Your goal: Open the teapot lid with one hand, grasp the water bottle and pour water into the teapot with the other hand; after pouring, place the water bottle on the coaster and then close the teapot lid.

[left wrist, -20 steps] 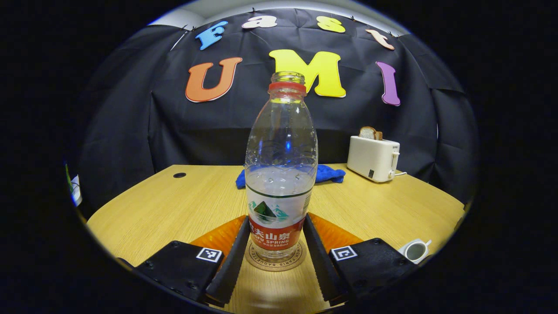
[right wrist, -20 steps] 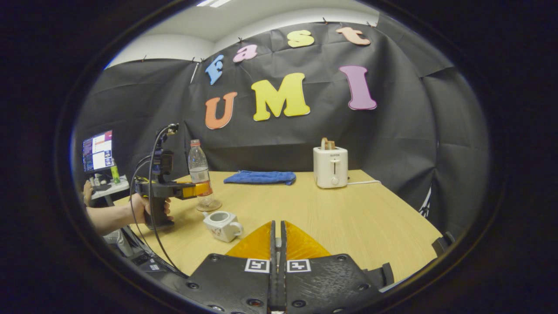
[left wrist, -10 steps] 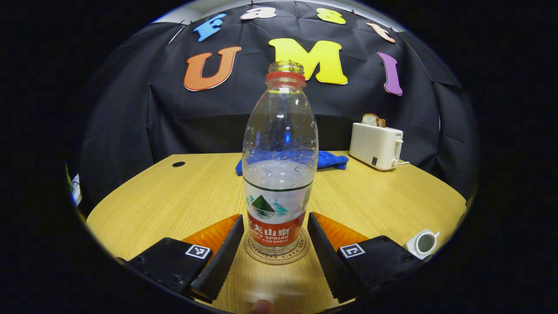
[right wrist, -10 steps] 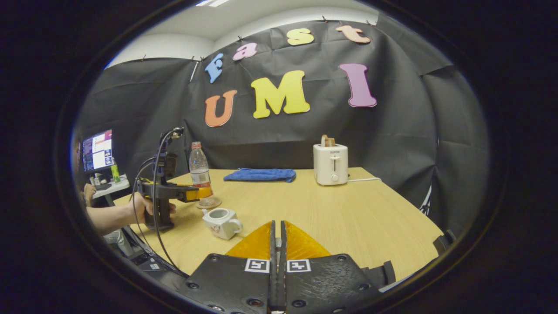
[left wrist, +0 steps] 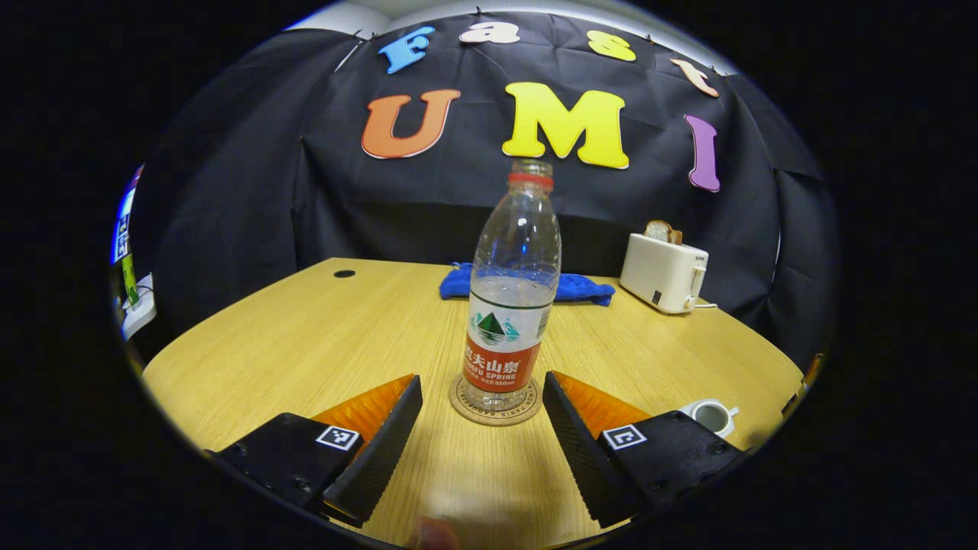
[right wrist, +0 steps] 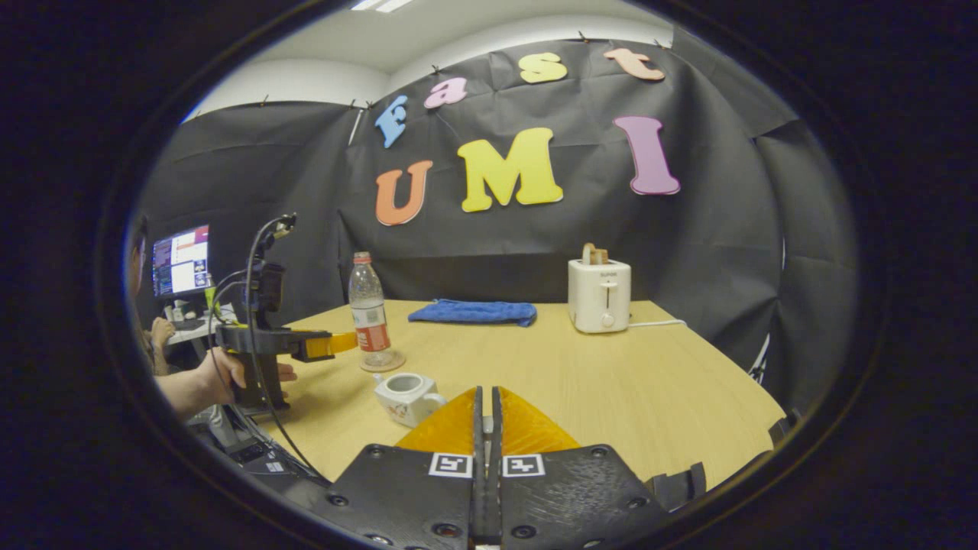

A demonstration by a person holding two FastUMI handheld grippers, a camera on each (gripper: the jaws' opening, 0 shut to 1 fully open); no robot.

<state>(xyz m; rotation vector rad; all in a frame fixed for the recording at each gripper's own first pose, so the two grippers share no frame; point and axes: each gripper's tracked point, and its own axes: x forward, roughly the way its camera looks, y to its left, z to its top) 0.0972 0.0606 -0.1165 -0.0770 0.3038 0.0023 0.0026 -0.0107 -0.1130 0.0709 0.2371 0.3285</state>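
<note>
Now the clear plastic water bottle with a red neck ring and red-and-white label (left wrist: 510,290) stands upright on the round cork coaster (left wrist: 495,402), uncapped, about half full, on the light wood-grain counter (left wrist: 306,336). Left tool (left wrist: 481,435) is released: its two fingers (left wrist: 382,451) are spread wide, one on each side of the coaster, both clear of the bottle and nearer the camera than it. In the right gripper view that same left tool (right wrist: 348,341) sits level, held by a hand (right wrist: 218,374) at the counter's left edge, tips just short of the bottle (right wrist: 370,313), not touching. Small white ceramic teapot (right wrist: 405,397) sits on the counter near the coaster (right wrist: 382,361), toward the camera from it, lid off, mouth open; in the left gripper view the teapot (left wrist: 710,416) is at lower right, open top visible, contents unclear. Right tool (right wrist: 486,412) is clenched, fingers pressed together; something small may be pinched between them but too hidden to tell what. It sits low above the counter, just right of the teapot, pointing at the back wall. Blue folded cloth (right wrist: 472,312) lies toward the back of the counter behind the bottle; white toaster with bread slices sticking out of the top (right wrist: 600,294) stands at the back right, cord trailing right. Lit monitor (right wrist: 182,260) on a side desk at far left.
</note>
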